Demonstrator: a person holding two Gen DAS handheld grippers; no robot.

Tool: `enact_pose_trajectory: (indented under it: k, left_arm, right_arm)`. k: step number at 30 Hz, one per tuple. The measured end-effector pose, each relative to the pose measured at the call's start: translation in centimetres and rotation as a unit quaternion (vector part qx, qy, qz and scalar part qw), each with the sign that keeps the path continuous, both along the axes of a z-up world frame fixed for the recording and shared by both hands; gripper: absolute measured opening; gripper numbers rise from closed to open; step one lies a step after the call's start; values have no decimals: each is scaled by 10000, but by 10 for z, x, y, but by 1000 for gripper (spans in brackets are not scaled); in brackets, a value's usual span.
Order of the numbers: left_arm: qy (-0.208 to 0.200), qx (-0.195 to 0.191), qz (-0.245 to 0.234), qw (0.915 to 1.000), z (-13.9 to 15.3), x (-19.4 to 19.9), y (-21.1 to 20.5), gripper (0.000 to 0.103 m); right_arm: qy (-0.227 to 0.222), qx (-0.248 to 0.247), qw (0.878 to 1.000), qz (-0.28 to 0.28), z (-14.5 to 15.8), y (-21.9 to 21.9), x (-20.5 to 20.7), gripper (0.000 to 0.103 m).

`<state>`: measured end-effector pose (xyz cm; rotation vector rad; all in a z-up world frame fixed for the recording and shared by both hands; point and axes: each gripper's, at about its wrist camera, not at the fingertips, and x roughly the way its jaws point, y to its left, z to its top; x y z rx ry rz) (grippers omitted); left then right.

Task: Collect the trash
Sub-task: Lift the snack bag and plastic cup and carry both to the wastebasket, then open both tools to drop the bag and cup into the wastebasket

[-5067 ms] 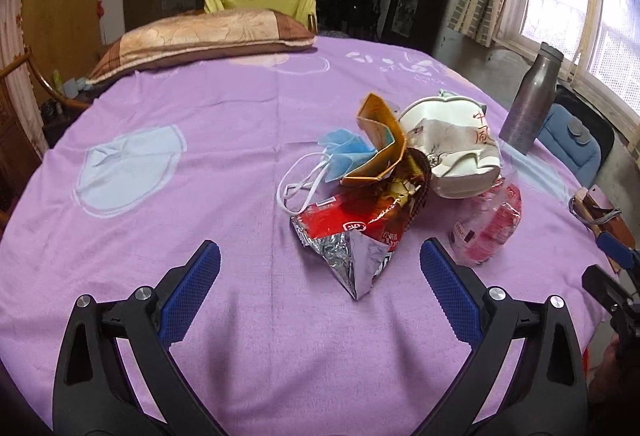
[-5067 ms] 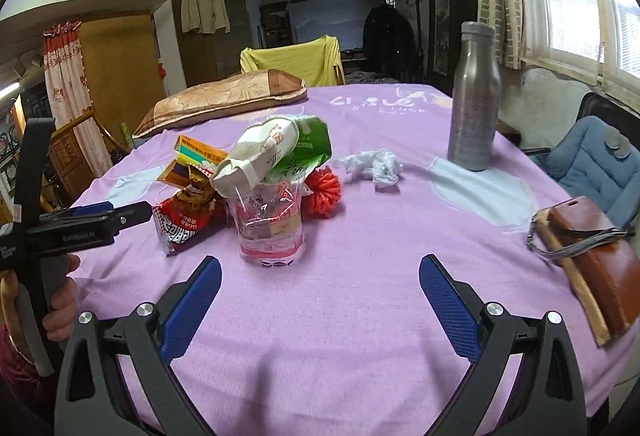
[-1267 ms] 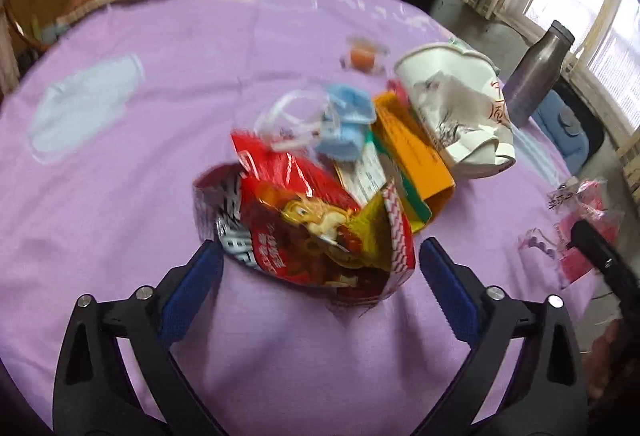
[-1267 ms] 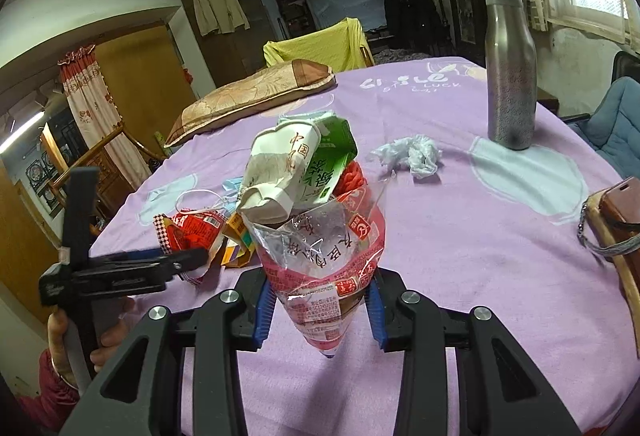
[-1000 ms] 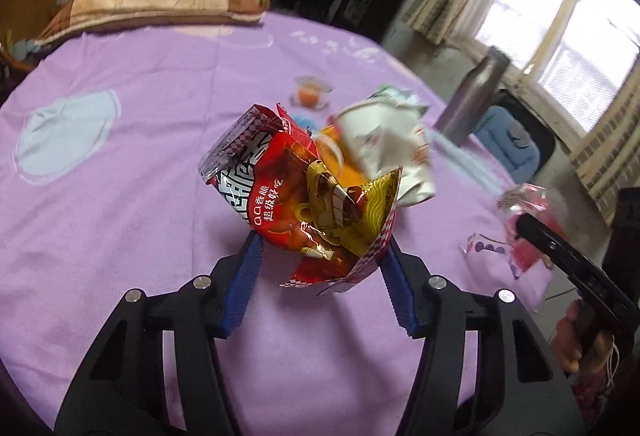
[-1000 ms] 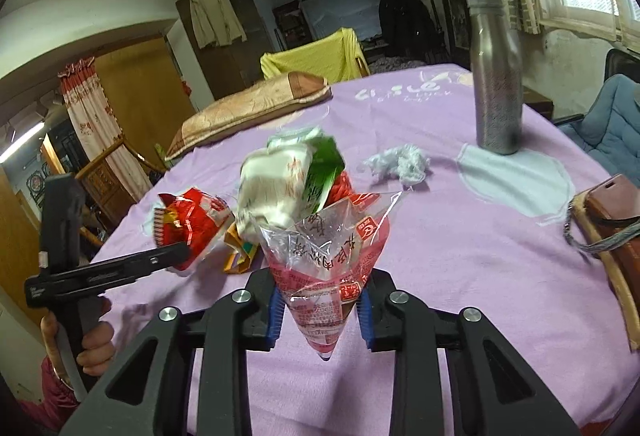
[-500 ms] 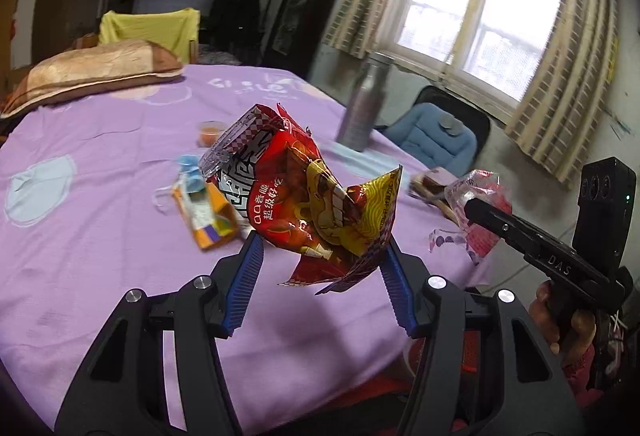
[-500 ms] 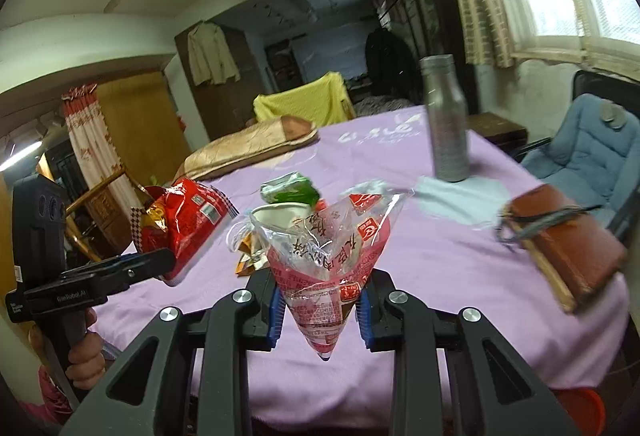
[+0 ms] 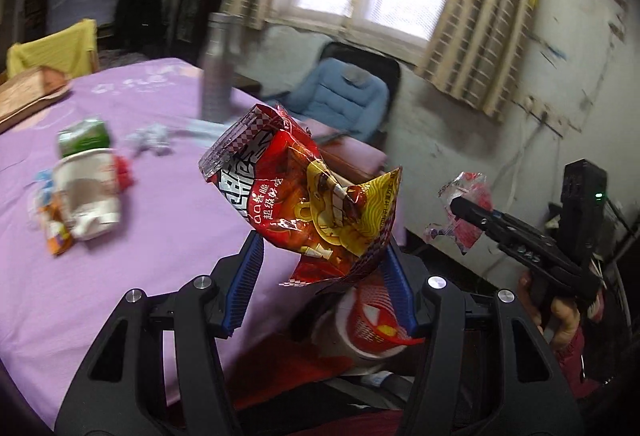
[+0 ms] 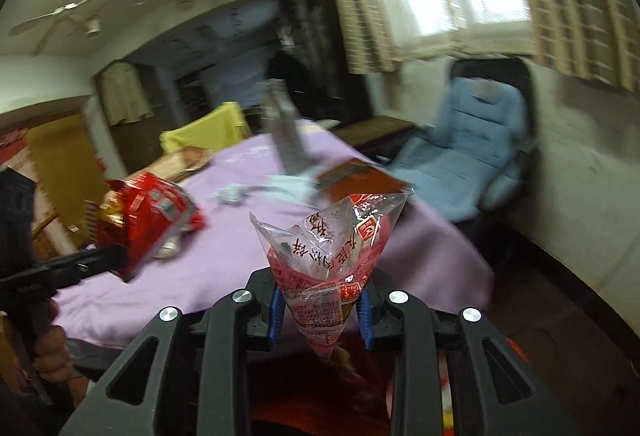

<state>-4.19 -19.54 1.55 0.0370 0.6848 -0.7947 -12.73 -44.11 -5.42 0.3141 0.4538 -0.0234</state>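
Both wrappers had swung clear of the worktop (image 9: 120,256): left gripper (image 9: 320,276) clamped the red snack bag (image 9: 312,204), right gripper (image 10: 320,306) clamped the clear wrapper (image 10: 332,256), past the worktop's edge.

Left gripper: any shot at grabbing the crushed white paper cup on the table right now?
Probably not as things stand. The left gripper is shut on the red snack bag, so it has no free grip, and it hangs off the table's edge, with the crushed white cup well back on the purple cloth.
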Motion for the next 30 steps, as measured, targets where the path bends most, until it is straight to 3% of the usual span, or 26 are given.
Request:
enact_pose_trajectory:
  k: [5,9,11,17,19,20,25,30]
  left_arm:
    - [128,252,-541,9981,-14,-1,-58,57]
    - [273,547,-894,9941,-30,-1,-97,57]
    - [357,692,-1087,9910,-41,-1,-118,57]
    - [593,1014,-1566,9807,-73,-4,-170,57]
    - [677,1078,-1671,9777,-82,-4,-180,57]
    - [725,1107,-1729,9760,-86,-4,-187,57]
    - [783,1267,-1889,9706,-99,-6,-206,57]
    - [892,1449,-2072,9634,-114,-8,-224,57]
  right_arm:
    - [747,229,9953,-570,-61,-56,-3,31]
    - [1537,566,9842,-679,-118,-82,7,57]
    - [1661,920,9789,-761,-138,-98,4,59]
    - [1390,1361,9761,-970,-146,-131,-12,67]
    - [1621,1365,9732,-889,-159,-132,-7,85]
    - [1875,1319,9699,-825,-169,-131,-2,88]
    - [2311,1258,9617,-771,-194,-131,2,88]
    - [1781,1310,9668,-1284,-175,-154,-23,88]
